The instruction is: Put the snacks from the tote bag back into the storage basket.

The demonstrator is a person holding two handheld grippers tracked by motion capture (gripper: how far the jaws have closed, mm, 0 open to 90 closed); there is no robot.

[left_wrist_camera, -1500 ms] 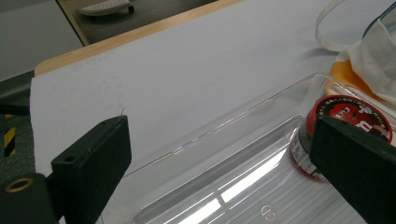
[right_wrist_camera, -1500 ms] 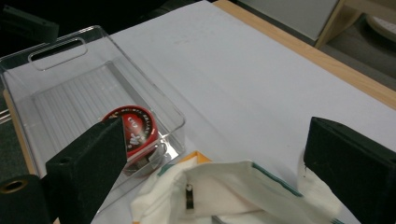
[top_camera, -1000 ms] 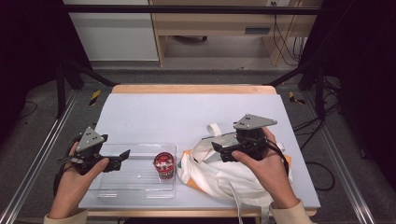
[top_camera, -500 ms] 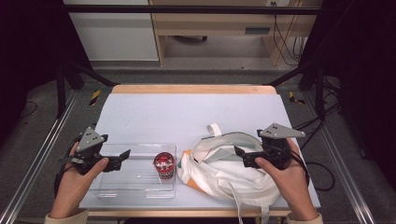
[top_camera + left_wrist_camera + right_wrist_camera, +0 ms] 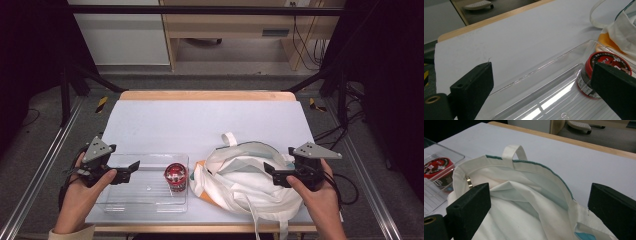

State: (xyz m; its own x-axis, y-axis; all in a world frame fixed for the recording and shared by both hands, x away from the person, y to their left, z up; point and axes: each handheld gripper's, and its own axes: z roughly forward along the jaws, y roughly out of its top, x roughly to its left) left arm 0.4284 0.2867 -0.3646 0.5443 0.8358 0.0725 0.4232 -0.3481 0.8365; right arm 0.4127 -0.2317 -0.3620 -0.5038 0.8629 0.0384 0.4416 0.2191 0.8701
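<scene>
A clear plastic tray (image 5: 145, 195) lies at the table's front left. A small can with a red lid (image 5: 175, 175) stands in its right end. Right of it lies a white cloth bag (image 5: 235, 182) with its mouth spread and a handle loop (image 5: 229, 138) at the back. My left gripper (image 5: 131, 171) is open over the tray's left end, its jaws either side of the tray (image 5: 549, 100) and the can (image 5: 604, 60). At the bag's right edge my right gripper (image 5: 271, 175) is open, nothing between its jaws, facing the bag's mouth (image 5: 506, 220). A metal ring (image 5: 469, 181) shows inside the bag.
The white table top (image 5: 200, 120) has a wooden far edge (image 5: 210, 95). Metal rails run along both sides. Cables (image 5: 345, 135) lie on the floor at the right, and a cabinet (image 5: 225, 30) stands beyond the table.
My right gripper has moved right, from over the bag's middle to its right edge, and the bag's mouth has spread wider. The left gripper, tray and can have stayed put.
</scene>
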